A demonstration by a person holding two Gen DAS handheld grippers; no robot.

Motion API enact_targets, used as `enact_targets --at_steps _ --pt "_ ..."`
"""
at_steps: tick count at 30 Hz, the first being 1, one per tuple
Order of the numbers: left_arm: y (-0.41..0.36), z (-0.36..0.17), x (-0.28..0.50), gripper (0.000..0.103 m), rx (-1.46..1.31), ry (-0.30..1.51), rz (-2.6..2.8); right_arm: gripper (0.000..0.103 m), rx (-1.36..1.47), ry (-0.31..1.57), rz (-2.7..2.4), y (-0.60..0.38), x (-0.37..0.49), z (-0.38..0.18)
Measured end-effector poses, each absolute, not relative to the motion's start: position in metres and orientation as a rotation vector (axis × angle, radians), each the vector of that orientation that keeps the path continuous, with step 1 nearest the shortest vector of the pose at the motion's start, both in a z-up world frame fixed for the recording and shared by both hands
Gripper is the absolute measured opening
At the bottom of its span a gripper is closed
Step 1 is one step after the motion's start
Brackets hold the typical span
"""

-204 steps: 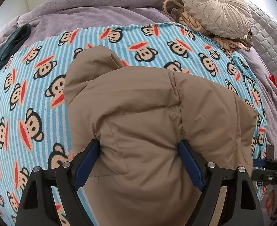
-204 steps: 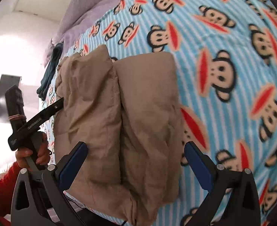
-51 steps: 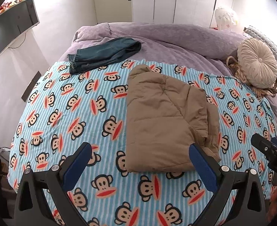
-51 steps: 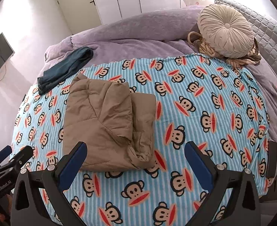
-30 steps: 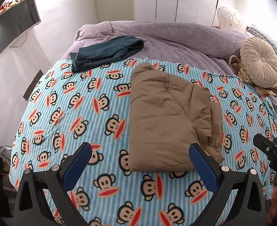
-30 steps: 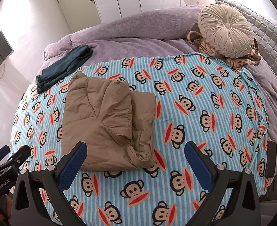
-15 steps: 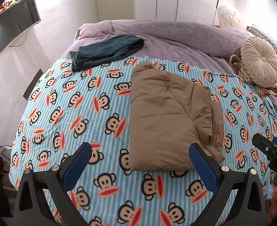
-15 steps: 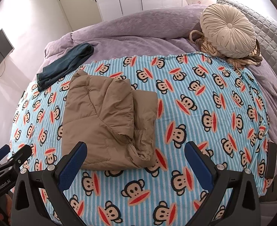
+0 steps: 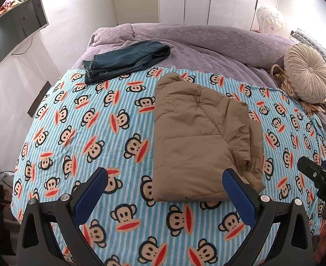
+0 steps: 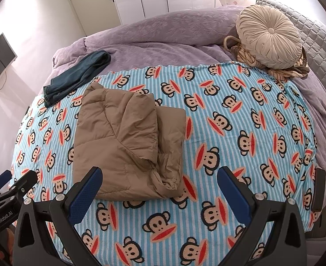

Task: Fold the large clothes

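the tan puffer jacket (image 9: 198,141) lies folded into a compact, roughly rectangular bundle on the monkey-print blanket (image 9: 92,137), a little right of centre in the left wrist view and left of centre in the right wrist view. nothing is holding it. the fold looks essentially done to me; a rumpled edge pokes out at the bundle's lower right corner (image 10: 167,177), so a small tidy-up may be all that is left on this piece. a pair of jeans (image 9: 125,59) sits in the upper left of the frame, half on the purple duvet (image 9: 207,42), and it could be the next garment, though i can't be sure.

both tongs hang above the bed's near edge, pulled back from the jacket. the left tongs (image 9: 169,188) stand wide apart and empty; the right tongs (image 10: 159,186) are likewise spread and empty. a round cushion (image 10: 269,36) rests at the upper right.
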State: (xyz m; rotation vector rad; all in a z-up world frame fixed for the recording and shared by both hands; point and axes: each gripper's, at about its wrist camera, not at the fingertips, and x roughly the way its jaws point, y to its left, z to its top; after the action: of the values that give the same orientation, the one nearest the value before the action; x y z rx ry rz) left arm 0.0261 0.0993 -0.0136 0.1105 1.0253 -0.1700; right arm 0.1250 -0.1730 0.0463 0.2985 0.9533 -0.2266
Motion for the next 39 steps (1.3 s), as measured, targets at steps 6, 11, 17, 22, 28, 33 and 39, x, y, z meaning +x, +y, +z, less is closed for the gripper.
enact_targets --at_steps 6,11,17,22,28,33,39 --pt "0.0987 -0.013 0.0259 0.103 0.108 1.026 -0.167 0.103 0.297 0.955 -0.223 -0.1745 0.1263 0.0464" --pt "0.0985 -0.0135 0.026 0.103 0.108 1.027 -0.169 0.103 0.294 0.955 -0.219 -0.1753 0.1268 0.0469" --pt "0.0983 -0.0134 0.0258 0.103 0.107 1.027 -0.168 0.103 0.294 0.956 -0.219 -0.176 0.1276 0.0467" --pt "0.0986 -0.0138 0.0255 0.103 0.106 1.027 -0.168 0.103 0.294 0.957 -0.216 -0.1758 0.1273 0.0467" --pt "0.0985 -0.0147 0.0271 0.103 0.116 1.023 -0.164 0.103 0.293 0.957 -0.216 -0.1762 0.1272 0.047" --pt "0.0994 -0.0157 0.0276 0.103 0.114 1.022 -0.157 0.103 0.292 0.961 -0.21 -0.1742 0.1267 0.0454" --pt "0.0994 -0.0147 0.0271 0.103 0.114 1.021 -0.173 0.103 0.286 0.969 -0.198 -0.175 0.1307 0.0427"
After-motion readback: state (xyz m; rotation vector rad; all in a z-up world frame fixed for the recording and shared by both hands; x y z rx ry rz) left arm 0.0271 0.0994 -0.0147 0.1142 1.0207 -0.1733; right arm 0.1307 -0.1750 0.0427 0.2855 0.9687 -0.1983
